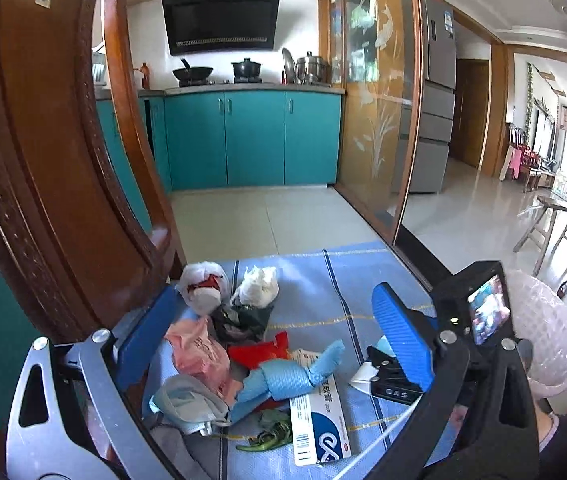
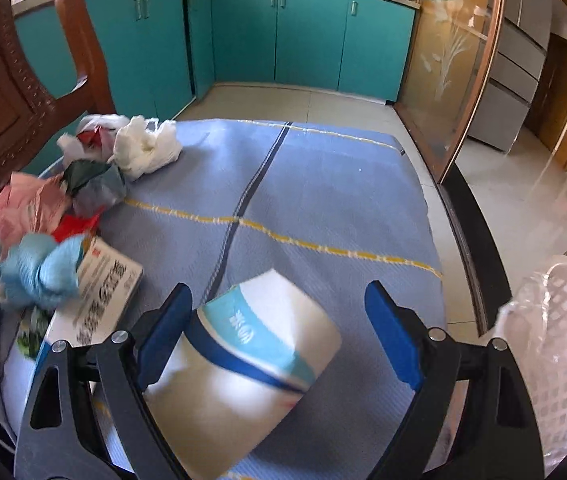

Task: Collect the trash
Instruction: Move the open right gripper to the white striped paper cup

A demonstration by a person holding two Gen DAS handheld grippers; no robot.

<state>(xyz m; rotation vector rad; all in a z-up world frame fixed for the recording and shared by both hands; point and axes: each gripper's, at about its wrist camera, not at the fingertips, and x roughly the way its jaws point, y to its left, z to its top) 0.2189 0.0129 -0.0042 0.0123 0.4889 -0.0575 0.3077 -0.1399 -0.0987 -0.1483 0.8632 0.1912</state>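
A heap of trash lies on the blue cloth (image 1: 323, 280): a white crumpled bag (image 1: 257, 286), a pink bag (image 1: 199, 354), a twisted blue cloth (image 1: 287, 374), a face mask (image 1: 187, 400) and a white-and-blue box (image 1: 317, 424). My left gripper (image 1: 267, 344) is open around the heap. My right gripper (image 2: 279, 320) is open, with a white-and-teal carton (image 2: 251, 368) lying between its fingers, touching the left pad. The right gripper also shows in the left wrist view (image 1: 479, 360). The heap shows at left in the right wrist view, with the blue cloth (image 2: 39, 272) and box (image 2: 103, 288).
A carved wooden chair back (image 1: 43, 160) stands close at the left. A pink lined basket (image 2: 563, 352) sits at the right, off the table edge. Teal kitchen cabinets (image 1: 251, 136) and a glass sliding door (image 1: 379, 100) lie beyond.
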